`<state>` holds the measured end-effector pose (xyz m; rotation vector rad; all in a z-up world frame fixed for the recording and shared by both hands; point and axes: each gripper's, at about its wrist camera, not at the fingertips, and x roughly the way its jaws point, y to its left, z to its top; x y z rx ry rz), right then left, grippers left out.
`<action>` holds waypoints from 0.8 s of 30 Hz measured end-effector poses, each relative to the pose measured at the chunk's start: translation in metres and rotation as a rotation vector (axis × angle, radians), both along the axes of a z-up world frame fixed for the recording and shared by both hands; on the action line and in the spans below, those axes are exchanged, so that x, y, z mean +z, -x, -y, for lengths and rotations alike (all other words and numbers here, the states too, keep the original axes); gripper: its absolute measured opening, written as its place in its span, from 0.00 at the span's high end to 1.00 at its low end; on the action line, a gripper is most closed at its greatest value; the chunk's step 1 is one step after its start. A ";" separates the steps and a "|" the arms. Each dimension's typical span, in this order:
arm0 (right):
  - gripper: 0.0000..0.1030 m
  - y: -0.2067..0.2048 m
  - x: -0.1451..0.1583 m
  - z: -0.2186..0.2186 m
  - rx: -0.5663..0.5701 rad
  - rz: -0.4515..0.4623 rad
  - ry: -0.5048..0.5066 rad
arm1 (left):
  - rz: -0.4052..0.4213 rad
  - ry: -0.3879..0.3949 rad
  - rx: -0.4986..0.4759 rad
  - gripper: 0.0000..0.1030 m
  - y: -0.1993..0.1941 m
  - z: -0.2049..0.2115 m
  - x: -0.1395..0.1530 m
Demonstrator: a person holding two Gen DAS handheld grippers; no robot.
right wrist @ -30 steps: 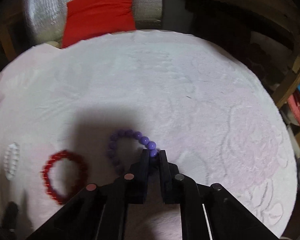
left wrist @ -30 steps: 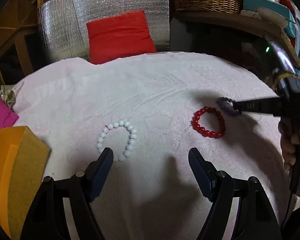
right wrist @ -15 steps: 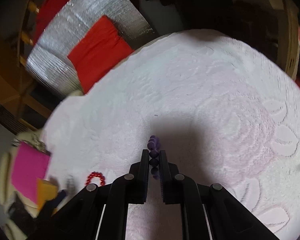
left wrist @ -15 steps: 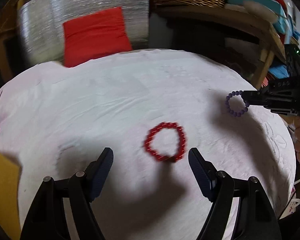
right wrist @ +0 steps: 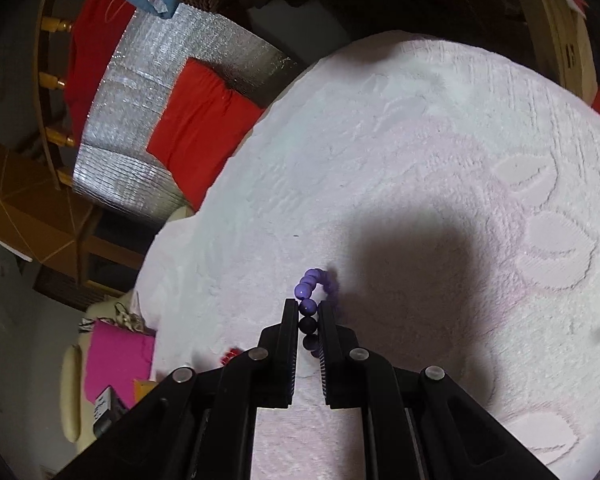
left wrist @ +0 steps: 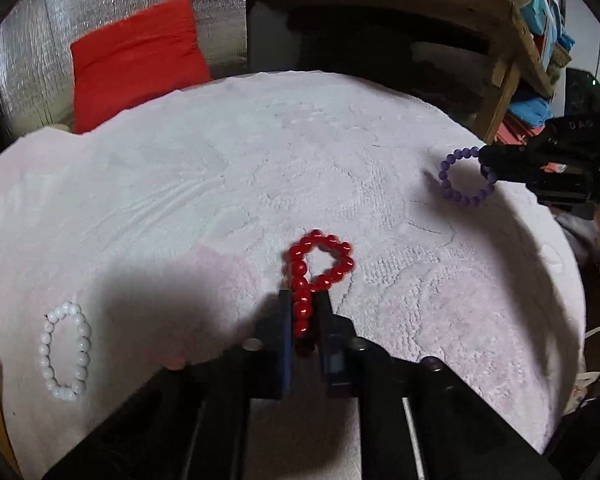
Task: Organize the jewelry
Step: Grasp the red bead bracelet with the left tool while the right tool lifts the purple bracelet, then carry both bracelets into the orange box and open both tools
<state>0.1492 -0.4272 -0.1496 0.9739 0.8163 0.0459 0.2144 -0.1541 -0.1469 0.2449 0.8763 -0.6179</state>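
Right at the near edge of the table, the left tongs (left wrist: 305, 312) are closing on the red bracelet (left wrist: 320, 268). A second ago they stood wide open with the white bracelet (left wrist: 65, 356) lying in front of them. Half a second ago they were still open and the red bracelet lay flat and round between the two arms. Now the near side of the red ring is squeezed between the pads, and its far side sticks out as a small loop on the white cloth (left wrist: 228, 184). The white bracelet has not been picked up; it lies alone near the left edge of the table.

Farther off, by the right edge, the right tongs (right wrist: 308, 312) are pinched tight on the purple bracelet (right wrist: 314, 284), just as they were a second ago. Then the purple ring lay on the cloth beside the red one. Now, in the left view, it hangs from the tips over the right edge of the table, well apart from the red one.

So two bracelets are in the tongs, and I think the red one can be lifted next. Only the white one would be left to sort.
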 end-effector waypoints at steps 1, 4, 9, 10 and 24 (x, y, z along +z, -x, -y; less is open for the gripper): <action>0.90 0.001 0.001 -0.001 0.003 0.002 -0.002 | -0.013 0.015 0.001 0.91 -0.002 -0.003 0.001; 0.90 -0.001 0.005 -0.010 0.017 0.017 -0.012 | -0.022 0.039 0.009 0.91 -0.002 -0.012 0.007; 0.90 -0.009 0.013 -0.036 0.003 0.041 -0.046 | 0.031 0.062 -0.005 0.91 0.013 -0.021 0.025; 0.90 -0.010 0.015 -0.042 0.001 0.051 -0.054 | 0.042 0.062 -0.004 0.91 0.016 -0.024 0.028; 0.90 -0.007 0.046 -0.112 0.050 0.146 -0.032 | 0.141 -0.048 0.166 0.91 0.091 -0.063 0.094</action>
